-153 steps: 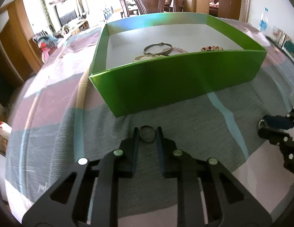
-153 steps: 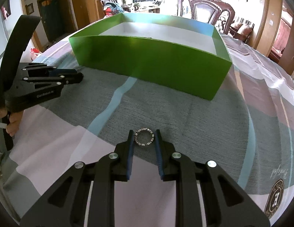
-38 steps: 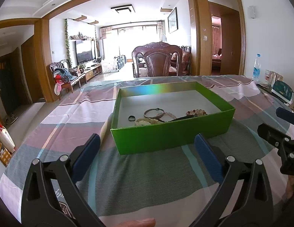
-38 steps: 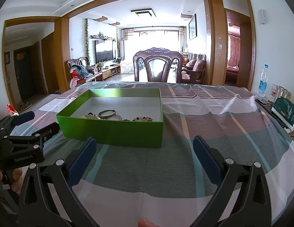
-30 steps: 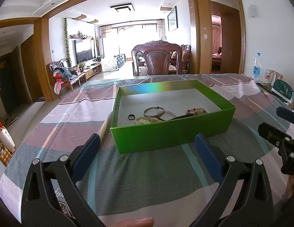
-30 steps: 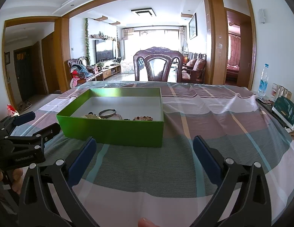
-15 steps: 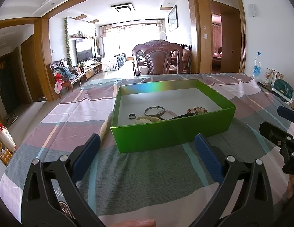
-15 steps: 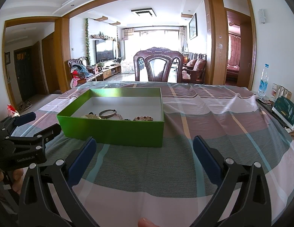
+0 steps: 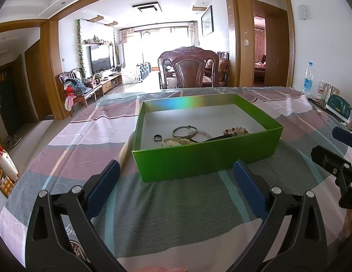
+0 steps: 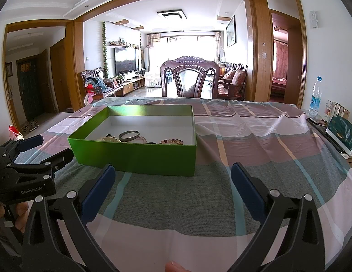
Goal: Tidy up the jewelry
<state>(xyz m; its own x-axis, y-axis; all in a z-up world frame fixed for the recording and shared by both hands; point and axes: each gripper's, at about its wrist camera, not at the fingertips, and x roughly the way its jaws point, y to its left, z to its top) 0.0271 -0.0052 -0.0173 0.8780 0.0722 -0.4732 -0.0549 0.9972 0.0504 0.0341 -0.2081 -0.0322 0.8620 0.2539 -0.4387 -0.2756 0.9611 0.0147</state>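
Both grippers, left (image 9: 176,188) and right (image 10: 170,189), are held wide open and empty before one green box (image 9: 205,158); one bangle (image 9: 184,131) and two bead bracelets are seen inside.

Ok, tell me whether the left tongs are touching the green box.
Apart. In the left wrist view the left tongs stand wide open, and a strip of checked tablecloth shows between their blue pads and the green box.
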